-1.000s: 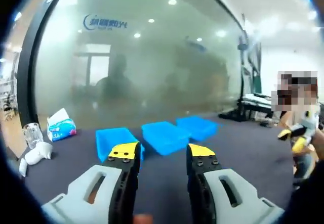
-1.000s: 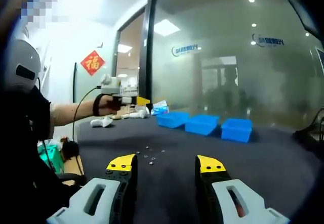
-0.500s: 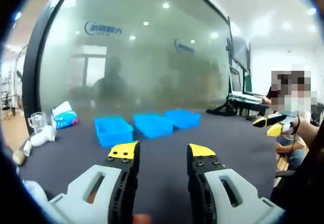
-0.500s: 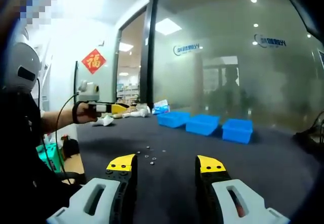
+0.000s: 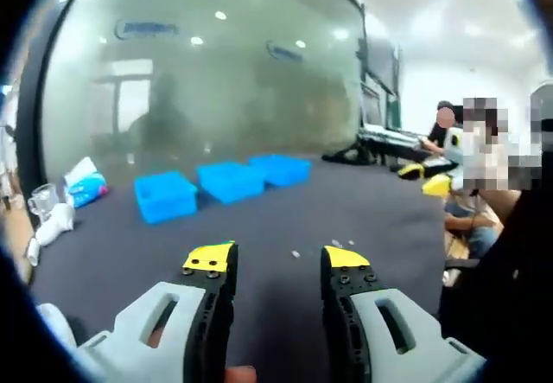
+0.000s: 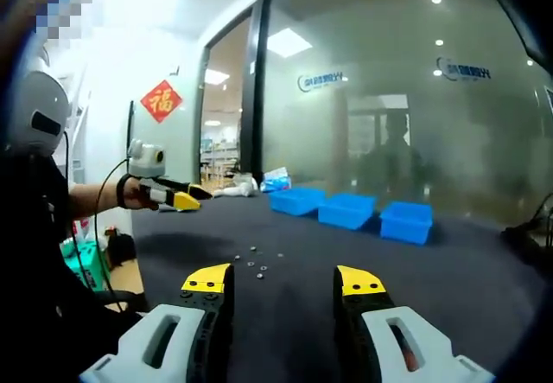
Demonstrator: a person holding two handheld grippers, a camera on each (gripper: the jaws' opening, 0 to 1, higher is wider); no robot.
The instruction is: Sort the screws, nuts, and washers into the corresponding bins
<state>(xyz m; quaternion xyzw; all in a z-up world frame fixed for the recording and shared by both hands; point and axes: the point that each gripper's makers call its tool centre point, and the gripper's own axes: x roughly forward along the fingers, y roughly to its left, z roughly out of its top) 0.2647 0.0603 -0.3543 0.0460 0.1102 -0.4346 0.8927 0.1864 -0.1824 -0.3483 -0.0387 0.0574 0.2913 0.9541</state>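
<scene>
Jaws of both grippers apart and empty, three blue bins (image 6: 347, 210), red 福 sign (image 6: 162, 101)

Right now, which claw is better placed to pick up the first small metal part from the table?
Probably the right claw: the small metal parts lie just ahead of its open jaws. The left claw is also open, with fewer parts near it.

"福" on red diamond sign (image 6: 162, 101) (wall)
</scene>
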